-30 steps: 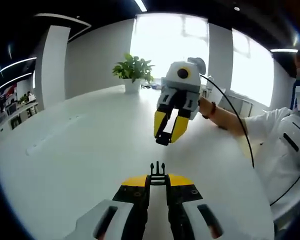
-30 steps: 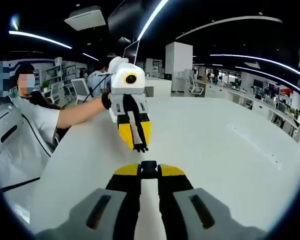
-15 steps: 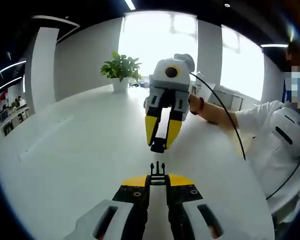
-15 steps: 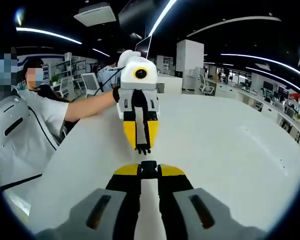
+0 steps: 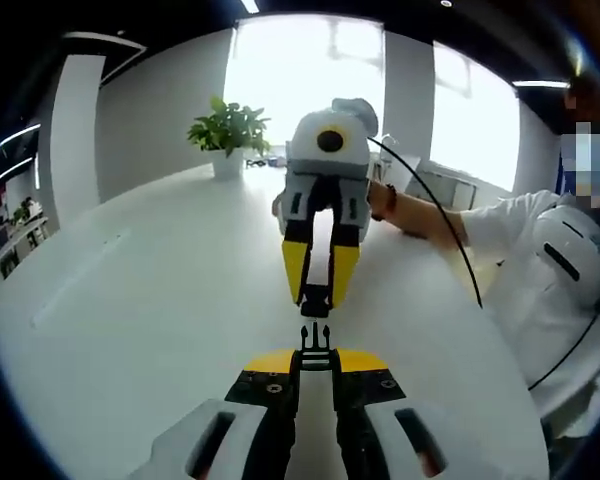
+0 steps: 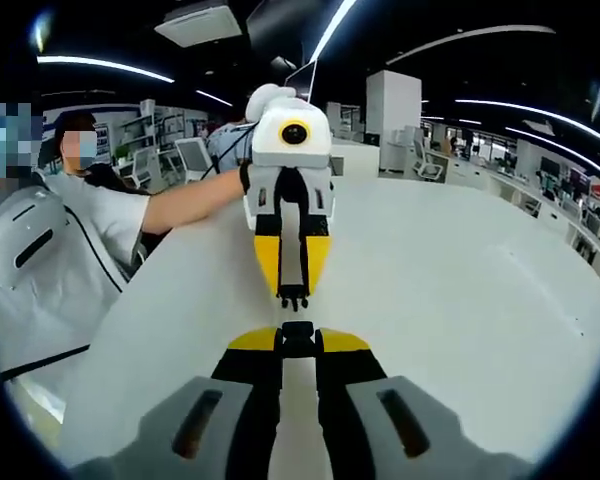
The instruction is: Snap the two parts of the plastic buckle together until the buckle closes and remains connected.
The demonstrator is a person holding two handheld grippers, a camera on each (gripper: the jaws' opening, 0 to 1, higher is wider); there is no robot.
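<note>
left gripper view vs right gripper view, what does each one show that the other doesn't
Left gripper view alone: a potted plant by bright windows, and the pronged buckle part seen close in the left tongs.

Right gripper view alone: office desks under ceiling light strips, and the socket buckle part in the right tongs.

Both: the white table, the opposite tongs facing the camera, buckle halves nearly aligned but apart.

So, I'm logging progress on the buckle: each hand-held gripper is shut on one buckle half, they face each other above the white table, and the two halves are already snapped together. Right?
Not quite: the halves are not yet joined. In the left gripper view a small gap shows between the pronged buckle half in the left hand-held gripper and the socket buckle half in the right hand-held gripper. The rest holds, above the white table.
</note>
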